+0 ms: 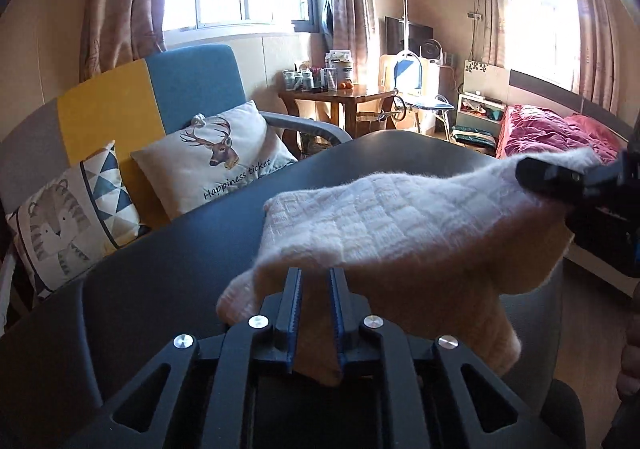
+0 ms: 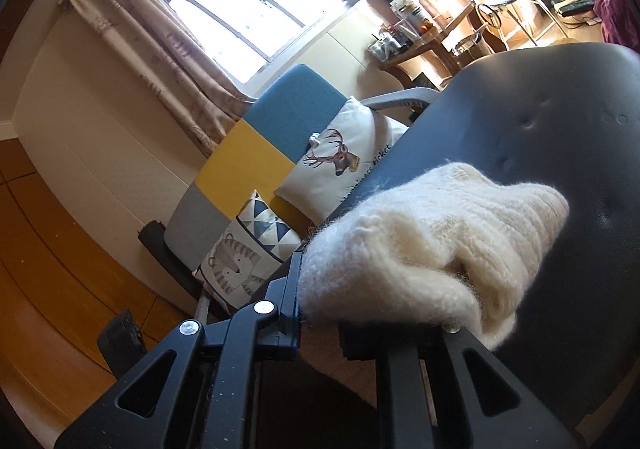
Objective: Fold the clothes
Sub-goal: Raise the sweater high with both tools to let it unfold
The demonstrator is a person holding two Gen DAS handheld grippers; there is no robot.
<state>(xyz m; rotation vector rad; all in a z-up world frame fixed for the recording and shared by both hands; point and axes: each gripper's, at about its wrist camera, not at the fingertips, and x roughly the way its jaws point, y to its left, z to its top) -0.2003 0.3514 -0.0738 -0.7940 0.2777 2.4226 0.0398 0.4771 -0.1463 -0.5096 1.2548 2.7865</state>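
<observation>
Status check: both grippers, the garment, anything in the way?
Left gripper shut on cream knit garment. Right gripper shut on its far end. Garment lifted over dark table. Nothing in the way.

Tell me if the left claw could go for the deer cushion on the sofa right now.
Probably not yet. The left claw is shut on the white knitted garment, which the right claw also holds, and the dark table lies between it and the deer cushion.

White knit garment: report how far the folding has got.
Done: nothing looks folded yet. In hand: the white knit garment is lifted off the dark table, the left tool and right tool each pinching an edge. Left: fold it and lay it flat.
</observation>
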